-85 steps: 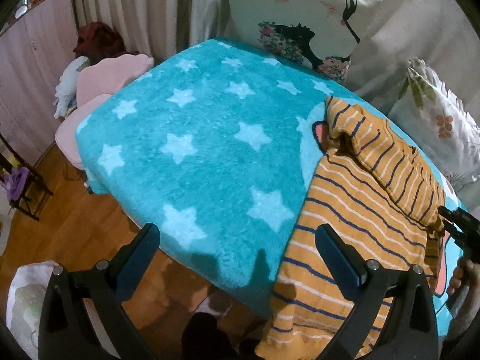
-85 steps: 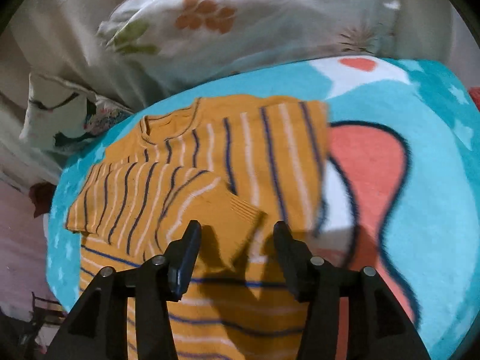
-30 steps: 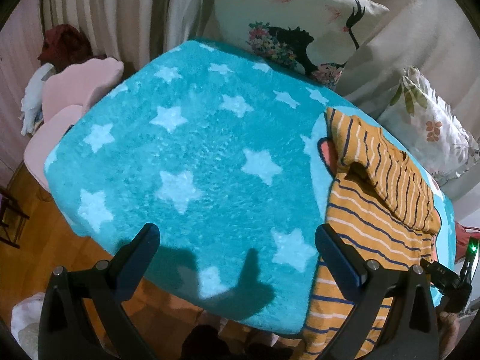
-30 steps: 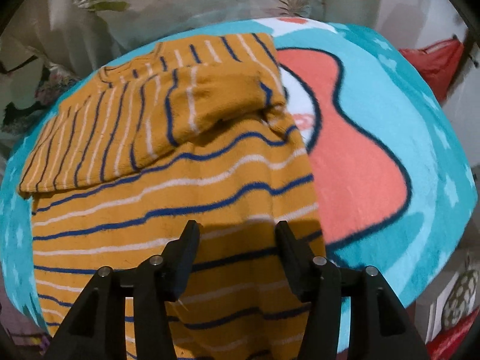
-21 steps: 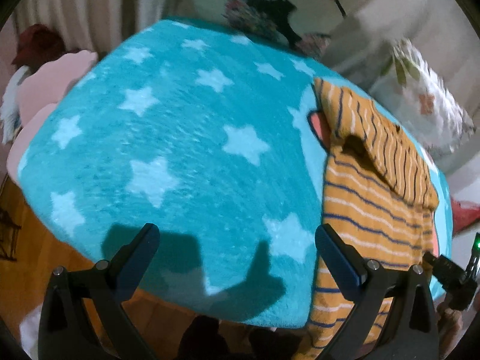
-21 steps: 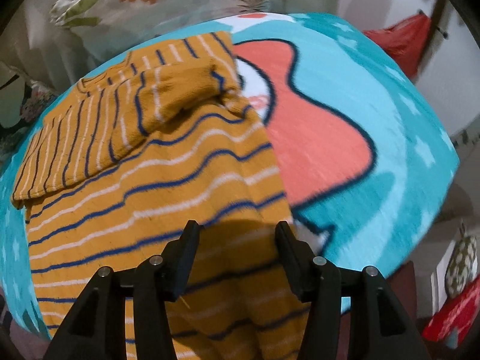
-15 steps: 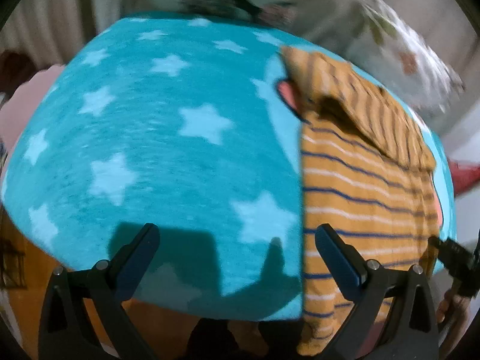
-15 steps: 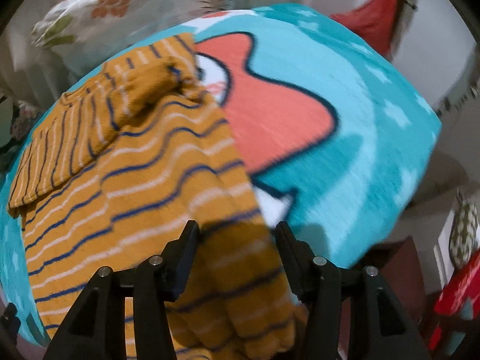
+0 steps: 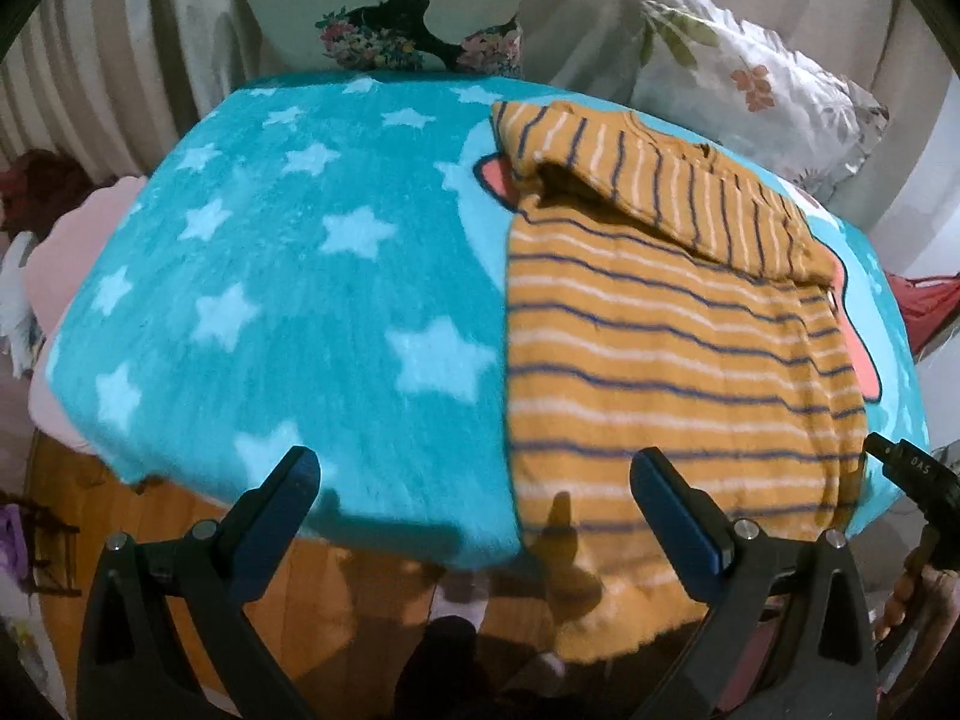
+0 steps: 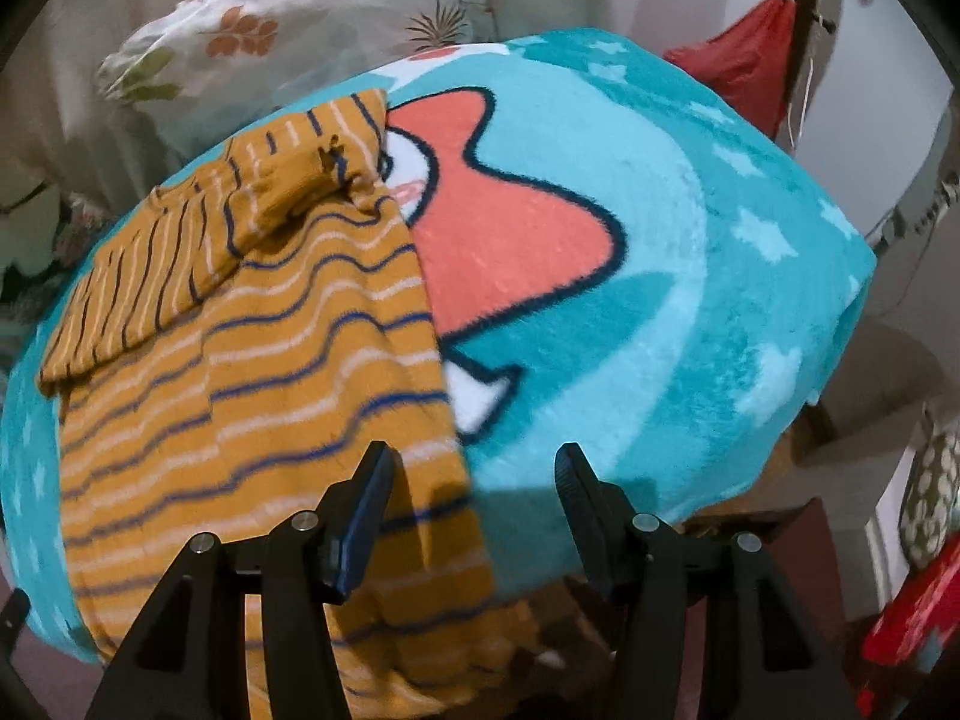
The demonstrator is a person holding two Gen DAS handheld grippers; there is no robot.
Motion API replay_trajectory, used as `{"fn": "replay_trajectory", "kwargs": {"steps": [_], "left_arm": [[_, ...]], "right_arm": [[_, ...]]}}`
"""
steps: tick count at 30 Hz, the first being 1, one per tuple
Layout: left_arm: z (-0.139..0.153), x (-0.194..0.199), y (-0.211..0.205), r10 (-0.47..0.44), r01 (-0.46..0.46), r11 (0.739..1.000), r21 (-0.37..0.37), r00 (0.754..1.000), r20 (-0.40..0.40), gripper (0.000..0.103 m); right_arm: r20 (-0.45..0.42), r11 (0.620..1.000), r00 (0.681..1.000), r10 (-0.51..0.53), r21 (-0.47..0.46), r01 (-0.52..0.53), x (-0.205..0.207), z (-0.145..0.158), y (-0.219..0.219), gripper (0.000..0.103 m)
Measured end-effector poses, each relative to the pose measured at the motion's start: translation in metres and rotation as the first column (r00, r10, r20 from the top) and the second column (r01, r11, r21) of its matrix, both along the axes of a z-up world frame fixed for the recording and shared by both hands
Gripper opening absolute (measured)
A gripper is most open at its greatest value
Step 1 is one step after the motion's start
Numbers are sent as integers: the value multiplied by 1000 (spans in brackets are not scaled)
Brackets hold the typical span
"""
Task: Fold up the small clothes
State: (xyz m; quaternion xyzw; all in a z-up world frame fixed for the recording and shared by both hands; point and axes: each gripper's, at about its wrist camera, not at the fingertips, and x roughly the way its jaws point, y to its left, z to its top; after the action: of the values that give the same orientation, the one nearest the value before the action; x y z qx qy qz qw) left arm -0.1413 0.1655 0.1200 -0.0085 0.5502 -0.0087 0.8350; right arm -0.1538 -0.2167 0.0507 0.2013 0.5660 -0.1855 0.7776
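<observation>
Your striped orange sweater (image 9: pixel 672 324) lies flat on the teal star blanket (image 9: pixel 288 276), sleeves folded over, hem hanging off the near edge, floral pillows (image 9: pixel 750 84) behind. Your left gripper (image 9: pixel 474 510) hovers wide open, empty; your right gripper (image 10: pixel 474 498) is opening over the hem's corner, holding nothing.

Both wrist views overhead, sharing sweater (image 9: pixel 672 324)

Only one bit of lettering shows up: small pale characters on the black body of the right hand-held gripper (image 9: pixel 918 474), at the right edge of the left wrist view. They look like "DAS", too small and blurred to read surely.
</observation>
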Motion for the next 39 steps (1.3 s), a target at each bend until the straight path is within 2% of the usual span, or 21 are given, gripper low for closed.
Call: {"fn": "replay_trajectory", "kwargs": {"steps": [5,8,10,13,17,19,20,22,24,28,31,34,37,39], "left_arm": [[10,-42,-24,-14,14,1000,-2,999,30,103],[24,-60,-34,-15,17,1000,-18,995,97,103],[41,-72,-41,-14,24,998,-50,984,180,103],[61,-81,-52,-14,41,995,-94,960,278,103],[81,-66,-80,-79,133,978,-160,949,305,103],[90,-61,-98,-133,183,975,-128,937,322,103],[94,-58,-107,-153,191,978,-87,933,326,103],[104,-59,-126,-174,188,982,-3,917,359,103],[112,-69,-137,-177,177,984,38,896,406,103],[115,-98,-146,-163,180,984,9,868,469,103],[108,-115,-150,-167,186,982,4,872,460,103],[97,-120,-155,-177,184,983,20,901,396,103],[85,-116,-158,-170,146,985,96,929,330,103],[81,-115,-153,-149,133,989,72,938,313,103]], "right_arm": [[-1,1000,1000,18,-5,-18,-39,0,-22,61],[-14,999,1000,22,30,-22,-61,-4,-31,61],[-6,999,1000,30,34,-30,-72,-2,-34,61],[23,998,998,61,8,-61,-86,10,-38,61],[70,994,991,110,-32,-108,-92,30,-36,61],[100,989,984,148,-40,-144,-86,42,-34,61],[115,987,981,159,-44,-155,-83,49,-33,61],[170,984,970,176,-47,-171,-75,70,-29,61],[220,984,959,179,-37,-175,-72,86,-24,64],[300,988,942,152,-17,-154,-81,103,-12,68],[284,989,947,148,-15,-150,-88,93,-1,68],[242,986,957,159,3,-164,-93,79,8,68],[225,982,958,179,19,-188,-96,71,16,68],[227,978,953,201,9,-208,-96,71,20,68]]}}
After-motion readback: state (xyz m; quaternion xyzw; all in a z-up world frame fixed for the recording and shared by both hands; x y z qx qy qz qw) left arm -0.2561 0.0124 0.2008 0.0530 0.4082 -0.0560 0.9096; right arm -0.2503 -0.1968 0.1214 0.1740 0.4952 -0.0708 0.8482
